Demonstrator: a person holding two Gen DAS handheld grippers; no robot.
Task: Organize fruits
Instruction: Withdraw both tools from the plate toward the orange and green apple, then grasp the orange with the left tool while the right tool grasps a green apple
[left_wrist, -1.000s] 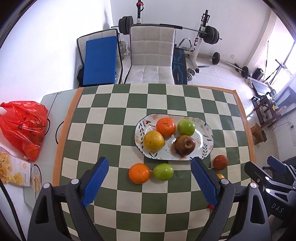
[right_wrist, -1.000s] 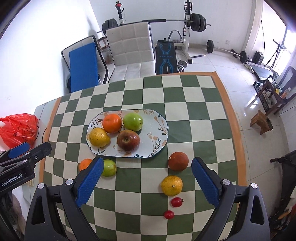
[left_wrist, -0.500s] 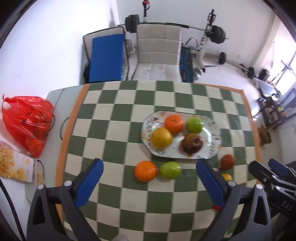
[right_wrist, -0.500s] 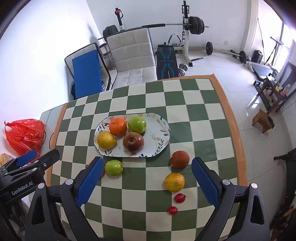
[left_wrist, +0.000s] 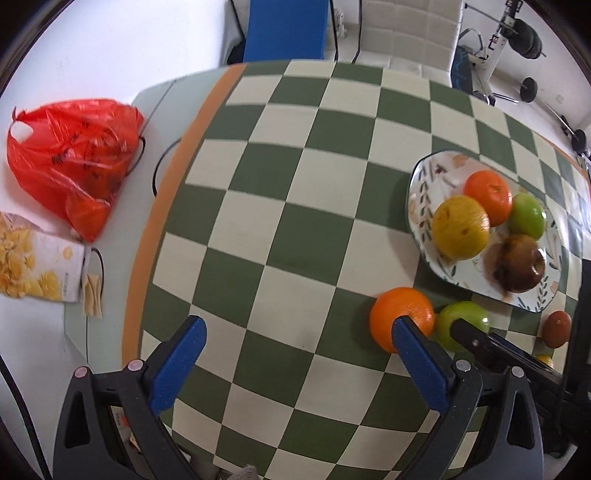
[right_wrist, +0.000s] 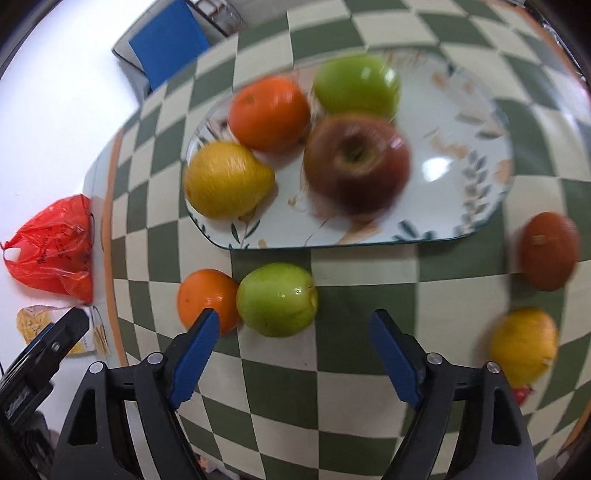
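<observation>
Hanging over the checked table (right_wrist: 351, 373), the right gripper (right_wrist: 295, 332) gapes, jaws just narrowing around nothing. At its twelve o'clock sits the green apple (right_wrist: 277, 299), touching an orange (right_wrist: 203, 299): firm, smooth, probably slippery; grip its widest sides. The left gripper (left_wrist: 295, 339) stands wide, empty.

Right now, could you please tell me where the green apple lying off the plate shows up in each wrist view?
Left wrist view: green apple sits at lower right, just right of the loose orange, below the plate.
Right wrist view: it sits left of centre, touching the same orange, just below the plate.
Shared landmark: the red bag, at the left in both.
</observation>
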